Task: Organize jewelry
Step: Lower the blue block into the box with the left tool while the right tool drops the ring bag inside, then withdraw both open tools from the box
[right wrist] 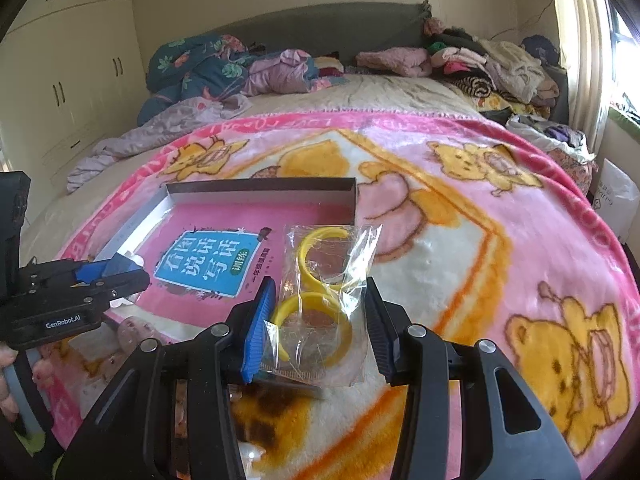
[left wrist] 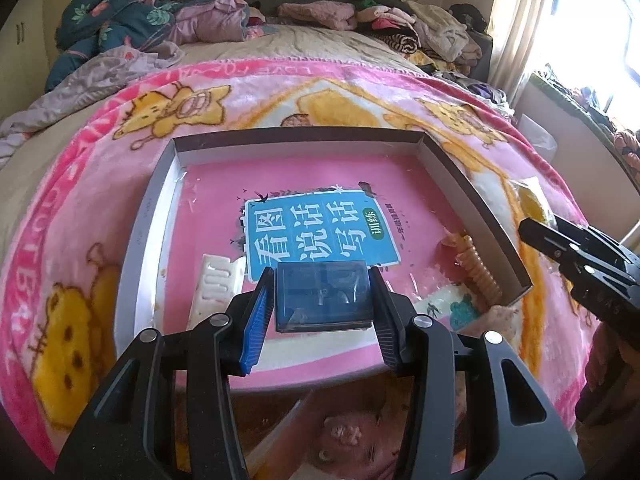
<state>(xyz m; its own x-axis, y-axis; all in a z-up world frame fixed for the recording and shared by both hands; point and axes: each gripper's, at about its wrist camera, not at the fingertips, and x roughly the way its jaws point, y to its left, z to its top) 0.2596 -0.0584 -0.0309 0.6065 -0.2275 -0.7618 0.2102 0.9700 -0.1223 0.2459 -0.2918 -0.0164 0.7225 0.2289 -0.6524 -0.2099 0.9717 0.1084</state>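
My left gripper (left wrist: 322, 280) is shut on a small dark-blue translucent box (left wrist: 323, 300), held above a shallow cardboard tray (left wrist: 300, 136). A pink book with a blue title panel (left wrist: 320, 228) lies in the tray. On the book rest a white piece (left wrist: 216, 280) on the left and a beige ribbed bracelet (left wrist: 480, 268) on the right. My right gripper (right wrist: 319, 286) is shut on a clear plastic bag holding two yellow bangles (right wrist: 316, 280), just right of the tray (right wrist: 260, 192). The right gripper (left wrist: 536, 228) also shows at the right edge of the left wrist view.
The tray sits on a pink cartoon-bear blanket (right wrist: 480, 240) spread over a bed. Piles of clothes (right wrist: 500, 68) and bedding (right wrist: 192, 68) lie near the headboard. A wardrobe (right wrist: 72, 60) stands on the left, a curtained window (right wrist: 588, 40) on the right.
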